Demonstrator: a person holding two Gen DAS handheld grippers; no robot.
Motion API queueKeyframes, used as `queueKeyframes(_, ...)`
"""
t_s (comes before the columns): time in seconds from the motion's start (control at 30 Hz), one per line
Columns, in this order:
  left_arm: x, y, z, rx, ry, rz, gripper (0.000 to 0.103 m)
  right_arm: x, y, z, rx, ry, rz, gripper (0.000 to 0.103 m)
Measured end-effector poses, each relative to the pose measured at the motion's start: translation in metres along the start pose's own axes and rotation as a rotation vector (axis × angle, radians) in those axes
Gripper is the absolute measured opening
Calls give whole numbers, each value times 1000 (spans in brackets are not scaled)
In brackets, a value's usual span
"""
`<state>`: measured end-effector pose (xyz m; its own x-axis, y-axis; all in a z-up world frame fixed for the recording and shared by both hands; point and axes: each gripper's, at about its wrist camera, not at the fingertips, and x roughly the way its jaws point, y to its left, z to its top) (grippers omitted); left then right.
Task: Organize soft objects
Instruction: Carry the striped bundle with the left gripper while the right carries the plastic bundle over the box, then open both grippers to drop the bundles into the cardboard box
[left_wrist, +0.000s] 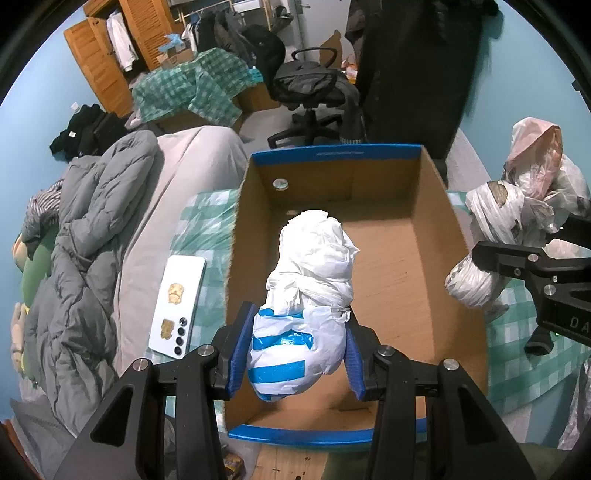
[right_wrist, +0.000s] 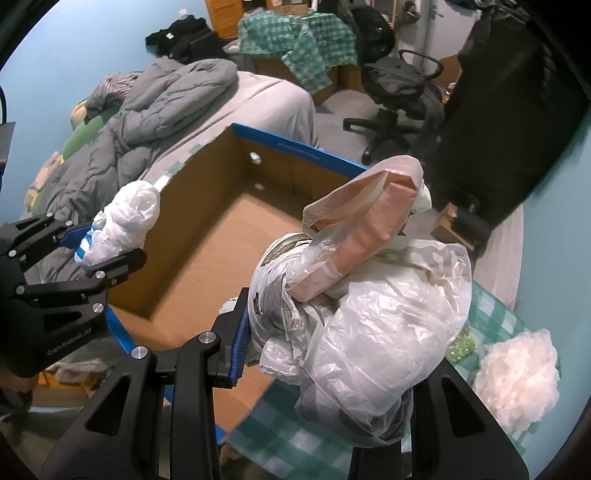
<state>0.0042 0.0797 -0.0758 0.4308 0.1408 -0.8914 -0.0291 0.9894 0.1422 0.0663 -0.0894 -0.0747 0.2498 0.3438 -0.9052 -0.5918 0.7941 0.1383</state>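
Observation:
My left gripper (left_wrist: 295, 347) is shut on a white and blue plastic-bag bundle (left_wrist: 310, 280) and holds it over the open cardboard box (left_wrist: 391, 266) with blue rims. It also shows in the right wrist view (right_wrist: 122, 225). My right gripper (right_wrist: 325, 332) is shut on a larger bunch of knotted plastic bags (right_wrist: 373, 295), white, clear and pink, held beside the box's right side. Its right finger is hidden behind the bags. In the left wrist view this bunch (left_wrist: 517, 218) hangs right of the box. The box (right_wrist: 221, 236) holds nothing inside.
The box stands on a bed with a green checked cloth (left_wrist: 207, 236). A white phone (left_wrist: 177, 302) lies left of the box. A grey duvet (left_wrist: 81, 236) lies further left. A white fluffy wad (right_wrist: 517, 373) lies at the right. An office chair (left_wrist: 314, 96) stands beyond.

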Motion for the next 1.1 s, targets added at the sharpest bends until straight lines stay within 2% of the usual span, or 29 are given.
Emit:
queueKeyframes(0.4, 18, 16, -6, -15, 51, 17, 45, 23, 23, 9, -34, 50, 20, 35)
queueKeyframes(0.5, 20, 17, -5, -12, 60, 30, 48, 24, 27, 12, -45, 46, 14, 35)
queueKeyframes(0.6, 21, 17, -5, -9, 65, 35, 54, 23, 29, 14, -47, 37, 4, 42)
queueKeyframes(0.67, 22, 18, -5, -6, 67, 40, 62, 21, 28, 13, -42, 32, -3, 54)
queueKeyframes(0.73, 20, 19, -5, -3, 56, 39, 63, 19, 27, 13, -39, 15, -13, 69)
queueKeyframes(1.1, 11, 17, -3, 6, 38, 33, 66, 9, 24, 14, -27, -2, -44, 71)
